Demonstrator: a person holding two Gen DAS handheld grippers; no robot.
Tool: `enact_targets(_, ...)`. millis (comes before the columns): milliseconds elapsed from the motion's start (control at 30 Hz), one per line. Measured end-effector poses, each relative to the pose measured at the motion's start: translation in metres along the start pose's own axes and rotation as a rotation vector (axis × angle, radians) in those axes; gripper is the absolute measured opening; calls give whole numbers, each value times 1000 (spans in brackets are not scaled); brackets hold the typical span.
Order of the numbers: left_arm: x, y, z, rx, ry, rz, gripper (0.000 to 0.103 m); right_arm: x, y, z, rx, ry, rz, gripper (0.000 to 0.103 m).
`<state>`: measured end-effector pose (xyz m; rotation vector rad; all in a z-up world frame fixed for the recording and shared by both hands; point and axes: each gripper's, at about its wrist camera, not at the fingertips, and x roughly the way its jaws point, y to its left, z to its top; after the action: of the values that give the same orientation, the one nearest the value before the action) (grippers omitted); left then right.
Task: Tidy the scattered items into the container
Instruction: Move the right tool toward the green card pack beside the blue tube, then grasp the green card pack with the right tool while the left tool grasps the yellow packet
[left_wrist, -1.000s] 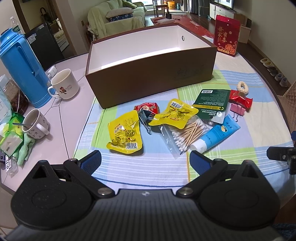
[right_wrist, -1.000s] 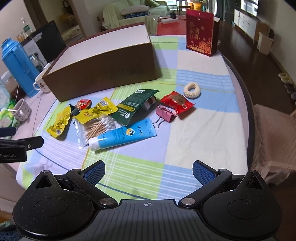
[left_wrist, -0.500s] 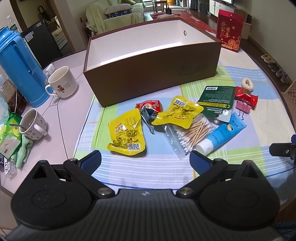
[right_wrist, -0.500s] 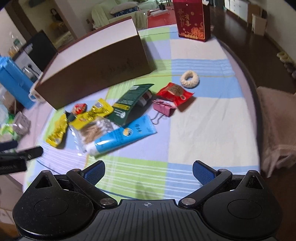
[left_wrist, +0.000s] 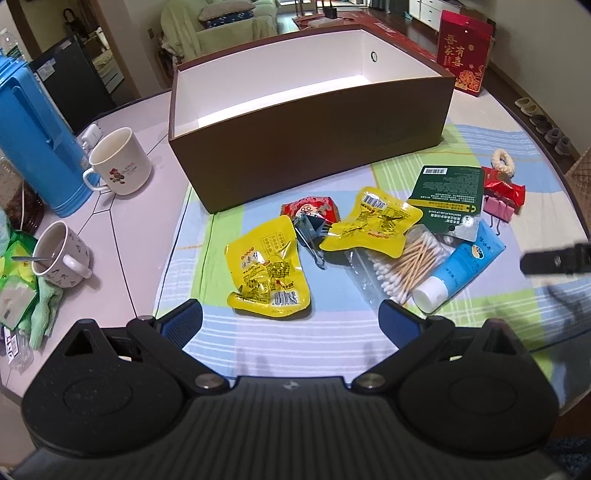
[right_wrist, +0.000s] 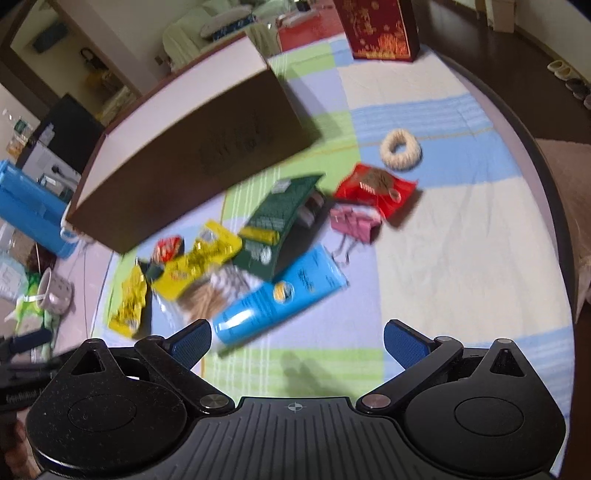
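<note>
Both the left claw (left_wrist: 290, 317) and right claw (right_wrist: 297, 338) gape wide and empty near crinkly foil snack pouches (left_wrist: 267, 267), a glossy blue tube (right_wrist: 277, 295) and the far, boxy brown cardboard container (left_wrist: 306, 147).

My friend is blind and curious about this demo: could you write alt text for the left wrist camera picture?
An open left gripper hovers empty over a striped tablecloth strewn with small items: two yellow snack packets, cotton swabs, a blue tube and a green packet. Behind them stands an empty brown box, with mugs and a blue thermos to the left.
</note>
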<state>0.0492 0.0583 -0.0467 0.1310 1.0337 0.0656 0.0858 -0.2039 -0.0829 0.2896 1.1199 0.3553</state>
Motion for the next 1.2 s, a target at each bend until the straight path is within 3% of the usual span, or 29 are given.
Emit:
enact_targets(67,4,3,3,7,0,-5,100,3,1,5,14,-40,22,102)
enact_targets(100,6,5,4,11,-1,-8,100,6,1,7,24,-57,32,87)
enact_targets(167,11,10,8,17,-2,-8,100,17,-2,14,65,-61,70,76)
enact_targets(333,23,24,14,15,4,-12,100,39,-14,23,185,-104,123,75)
enact_targets(400,28,30,15,12,11,-17,100,47,-18,26,215,-116,157,59)
enact_targets(567,42,39,15,10,26,-29,100,68,-33,31,341,-93,206,58)
enact_targets(667,49,44,14,9,34,-37,100,79,-39,35,382,-88,242,34)
enact_targets(800,57,49,14,16,42,-45,100,91,-48,37,460,-85,260,33)
enact_targets(833,58,49,13,23,40,-49,100,92,-49,37,467,-89,273,25)
enact_targets(867,60,49,12,33,37,-54,100,94,-50,38,471,-82,294,7)
enact_targets(1033,71,40,3,118,36,-70,99,89,-48,41,460,-86,339,0)
enact_targets(1200,86,31,1,125,43,-82,97,75,-45,44,481,-134,379,0)
